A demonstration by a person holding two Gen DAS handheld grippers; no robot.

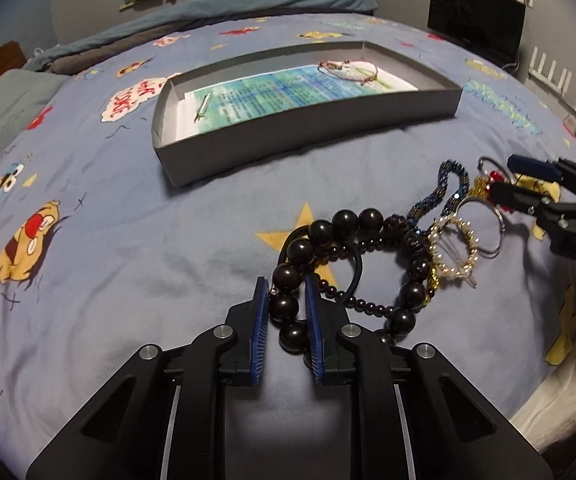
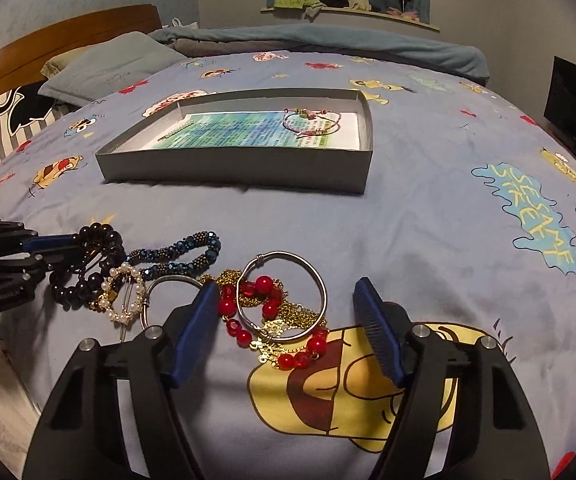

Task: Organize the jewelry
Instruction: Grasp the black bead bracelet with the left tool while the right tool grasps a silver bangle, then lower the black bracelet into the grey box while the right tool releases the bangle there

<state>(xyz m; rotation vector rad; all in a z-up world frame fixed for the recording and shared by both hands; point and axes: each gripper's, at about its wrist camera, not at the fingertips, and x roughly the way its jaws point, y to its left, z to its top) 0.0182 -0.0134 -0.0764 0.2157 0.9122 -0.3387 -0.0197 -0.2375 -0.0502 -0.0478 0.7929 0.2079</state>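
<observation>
A pile of jewelry lies on the blue bedspread. My left gripper (image 1: 286, 286) is shut on the black bead bracelet (image 1: 404, 292), with its big beads between the blue pads. My right gripper (image 2: 286, 288) is open around a silver bangle (image 2: 322, 280) and a red bead bracelet (image 2: 264, 284) on gold chains. A dark blue beaded bracelet (image 2: 192, 246) and a pearl hair clip (image 2: 122, 294) lie between the two grippers. A grey shallow box (image 1: 304, 144) stands further back, holding a pink cord bracelet (image 2: 312, 122) and a small clip (image 1: 203, 106).
The box is lined with a blue-green printed sheet (image 2: 248, 130). Pillows (image 2: 104, 66) and a wooden headboard (image 2: 60, 36) are at the far left. A folded blanket (image 2: 328, 44) lies along the far bed edge. A black monitor (image 1: 476, 20) stands beyond the bed.
</observation>
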